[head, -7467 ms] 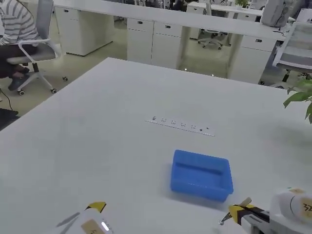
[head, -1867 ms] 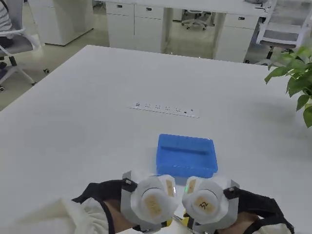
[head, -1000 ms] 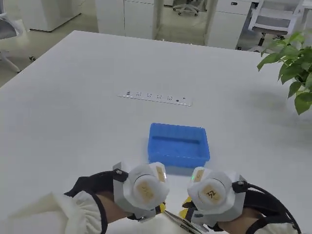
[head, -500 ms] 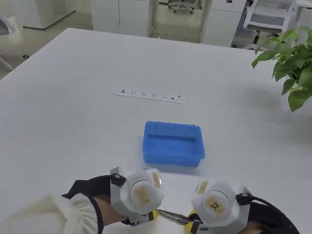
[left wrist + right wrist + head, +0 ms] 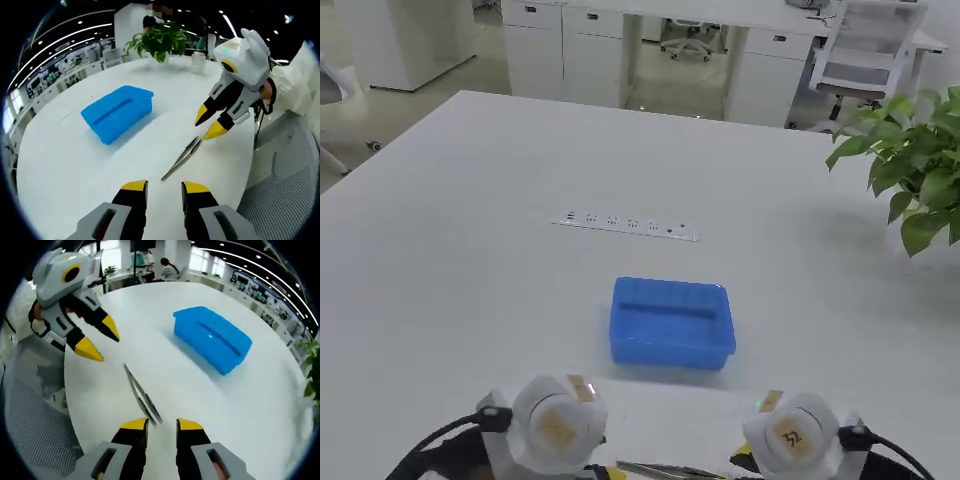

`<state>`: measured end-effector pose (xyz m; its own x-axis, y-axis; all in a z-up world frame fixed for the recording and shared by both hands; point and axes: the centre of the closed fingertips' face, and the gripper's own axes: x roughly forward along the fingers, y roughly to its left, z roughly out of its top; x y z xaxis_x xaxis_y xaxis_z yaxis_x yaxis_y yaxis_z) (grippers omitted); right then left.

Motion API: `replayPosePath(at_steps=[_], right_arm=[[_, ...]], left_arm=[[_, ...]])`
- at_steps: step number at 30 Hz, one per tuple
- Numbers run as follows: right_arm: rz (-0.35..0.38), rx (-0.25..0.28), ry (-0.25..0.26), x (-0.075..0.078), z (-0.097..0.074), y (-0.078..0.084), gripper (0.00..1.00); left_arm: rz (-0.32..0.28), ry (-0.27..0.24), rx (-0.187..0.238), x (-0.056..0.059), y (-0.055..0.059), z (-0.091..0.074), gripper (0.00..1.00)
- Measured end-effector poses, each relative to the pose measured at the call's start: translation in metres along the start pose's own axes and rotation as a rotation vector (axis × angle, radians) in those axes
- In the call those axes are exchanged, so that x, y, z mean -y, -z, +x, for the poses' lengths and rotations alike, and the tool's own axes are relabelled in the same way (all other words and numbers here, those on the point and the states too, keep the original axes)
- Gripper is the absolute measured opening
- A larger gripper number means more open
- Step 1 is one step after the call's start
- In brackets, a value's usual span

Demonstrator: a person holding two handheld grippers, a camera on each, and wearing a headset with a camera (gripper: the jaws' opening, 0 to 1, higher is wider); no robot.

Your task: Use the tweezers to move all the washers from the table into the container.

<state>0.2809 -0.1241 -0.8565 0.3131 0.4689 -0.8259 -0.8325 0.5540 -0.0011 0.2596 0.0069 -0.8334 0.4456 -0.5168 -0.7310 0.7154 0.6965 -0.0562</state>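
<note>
In the head view, the tweezers point(image 5: 660, 468) are being left flat on the worktop point(image 5: 470, 250), short of the container point(image 5: 672, 322).

In the left gripper view, the left claw point(image 5: 164, 187), narrowly parted and empty, is being drawn away from them.

In the right gripper view, the right claw point(image 5: 161, 426), also parted and empty, is being held at their end, so pickup is judged still pending.

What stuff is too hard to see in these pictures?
- Washers: too small to pick out on the table in the head view.
- Tweezers: the head view's bottom edge cuts them off.
- Container floor: mostly hidden behind its near wall in both gripper views.
- Whether the right gripper holds the tweezers: unclear, blurred at its jaws in its own view.
</note>
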Motion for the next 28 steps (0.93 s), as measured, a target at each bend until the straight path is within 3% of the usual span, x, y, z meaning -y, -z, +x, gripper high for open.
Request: replayPosePath(at_steps=[5,8,10,11,13,16,20,24,28], right_arm=[[0.237,0.158,0.071,0.006,-0.042,-0.005,0.34],[0.365,0.239,0.095,0.006,-0.063,-0.007,0.5],[0.406,0.282,0.13,0.008,-0.076,-0.008,0.6],[0.416,0.296,0.143,0.008,-0.081,-0.009,0.68],[0.433,0.321,0.18,0.009,-0.093,-0.009,0.79],[0.426,0.345,0.221,0.01,-0.107,-0.01,0.88],[0.393,0.387,0.281,0.014,-0.119,-0.012,0.98],[0.381,0.381,0.307,0.018,-0.123,-0.007,0.99],[0.398,0.419,0.304,0.017,-0.131,-0.011,0.99]], left_arm=[[-0.177,-0.089,0.024,-0.006,0.013,-0.039,0.58],[-0.27,-0.101,0.073,-0.005,0.012,-0.053,0.66],[-0.307,-0.125,0.101,-0.006,0.012,-0.063,0.73],[-0.309,-0.132,0.11,-0.007,0.012,-0.067,0.76],[-0.321,-0.195,0.144,-0.013,0.01,-0.077,0.85],[-0.315,-0.238,0.157,-0.016,0.012,-0.088,0.97],[-0.309,-0.278,0.185,-0.02,0.014,-0.097,0.99],[-0.303,-0.286,0.191,-0.018,0.011,-0.1,0.99],[-0.274,-0.294,0.184,-0.012,0.008,-0.102,0.99]])
